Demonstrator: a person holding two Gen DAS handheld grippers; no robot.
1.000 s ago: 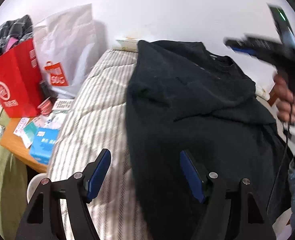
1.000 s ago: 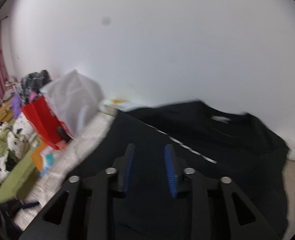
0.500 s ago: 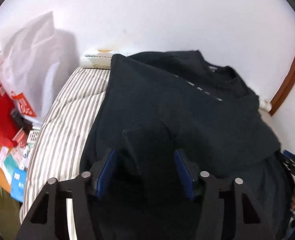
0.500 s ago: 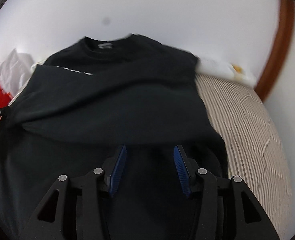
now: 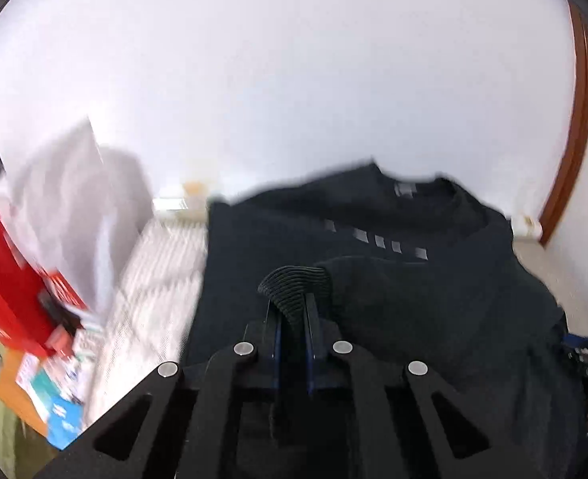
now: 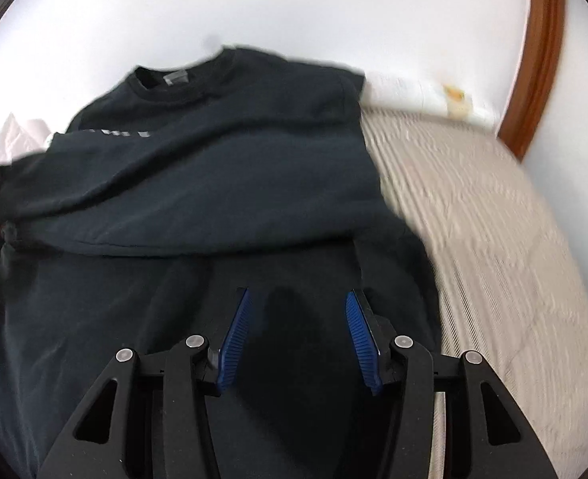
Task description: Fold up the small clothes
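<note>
A black long-sleeved top (image 5: 433, 287) lies spread on a striped bed, collar toward the wall, with a sleeve folded across its chest. My left gripper (image 5: 293, 311) is shut on the ribbed cuff (image 5: 298, 281) of a sleeve and holds it up off the body of the top. In the right wrist view the same top (image 6: 214, 183) fills the left and middle. My right gripper (image 6: 297, 319) is open, its blue pads (image 6: 236, 331) spread just above the lower right part of the top, with nothing between them.
The striped bed cover (image 6: 489, 231) lies bare to the right of the top and to its left (image 5: 154, 271). A red bag (image 5: 6, 287) and a white bag (image 5: 62, 203) stand at the left, above a small table with boxes (image 5: 50, 391). A wooden frame (image 5: 573, 127) runs up the right wall.
My left gripper has closed on the sleeve cuff and lifted it. My right gripper has come lower over the top's lower right part and has opened wider.
</note>
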